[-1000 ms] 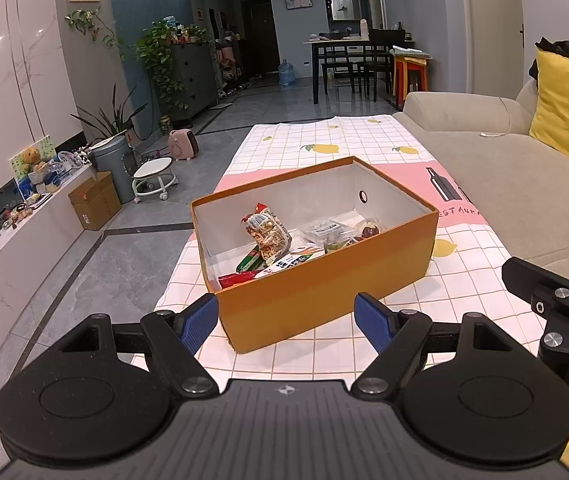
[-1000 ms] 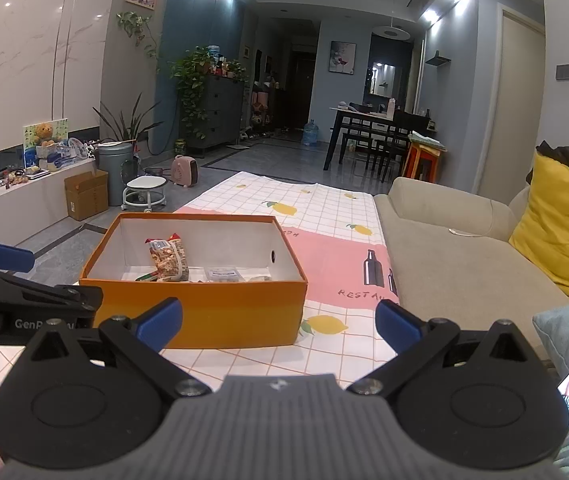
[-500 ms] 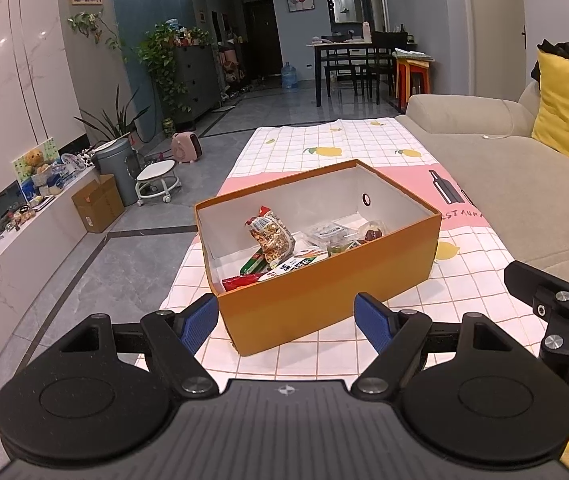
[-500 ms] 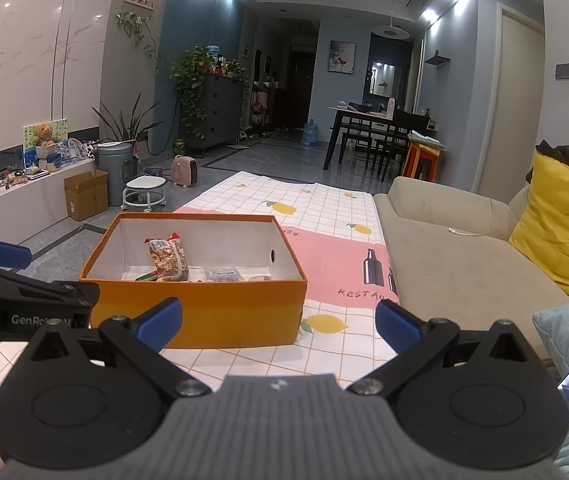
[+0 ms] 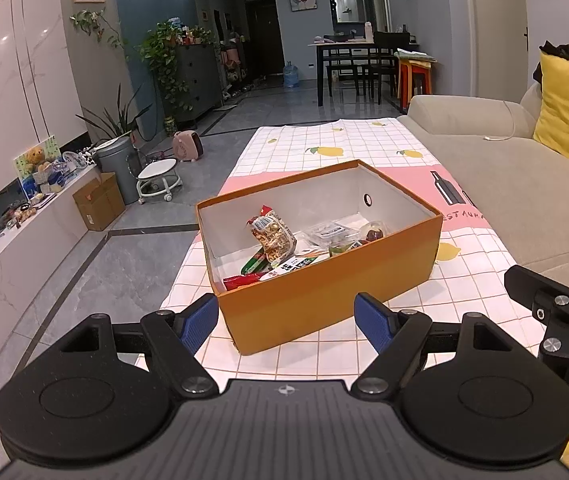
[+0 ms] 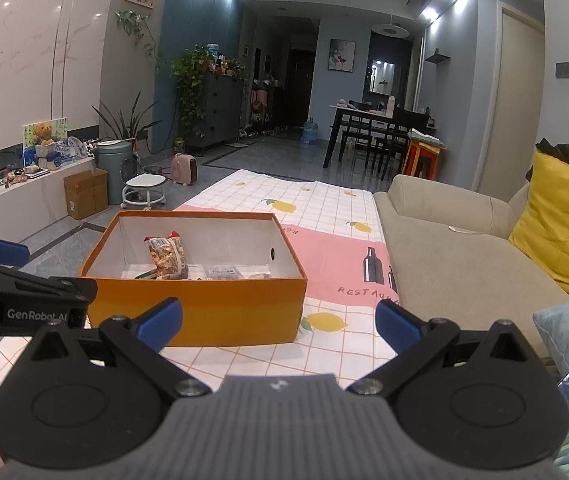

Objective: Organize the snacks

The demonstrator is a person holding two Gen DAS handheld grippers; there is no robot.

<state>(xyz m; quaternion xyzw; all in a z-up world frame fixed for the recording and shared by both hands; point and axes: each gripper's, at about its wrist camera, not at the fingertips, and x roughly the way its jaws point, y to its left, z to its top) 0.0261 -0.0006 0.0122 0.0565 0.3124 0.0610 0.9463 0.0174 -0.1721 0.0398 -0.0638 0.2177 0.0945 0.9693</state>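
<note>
- I hold my left gripper (image 5: 286, 318) with its fingers spread wide and nothing in them, level, just short of the box (image 5: 324, 300).
- My right gripper (image 6: 278, 322) is likewise wide and bare, kept back beside the left.
- The snacks (image 5: 274, 238) lie loose inside the box on the tablecloth (image 5: 324, 140); none remain outside it, so I judge the sorting nearly done.

The box (image 5: 324, 300) looks like matt orange cardboard, white inside. In it lie glossy plastic snack packets (image 5: 274, 238). The cloth (image 5: 324, 140) under it is a smooth printed sheet. Gripper bodies are matt black plastic with ribbed blue pads (image 5: 198, 322) and metal screws. The sofa (image 6: 456, 264) is beige fabric; the floor (image 5: 116, 264) is polished tile.
</note>
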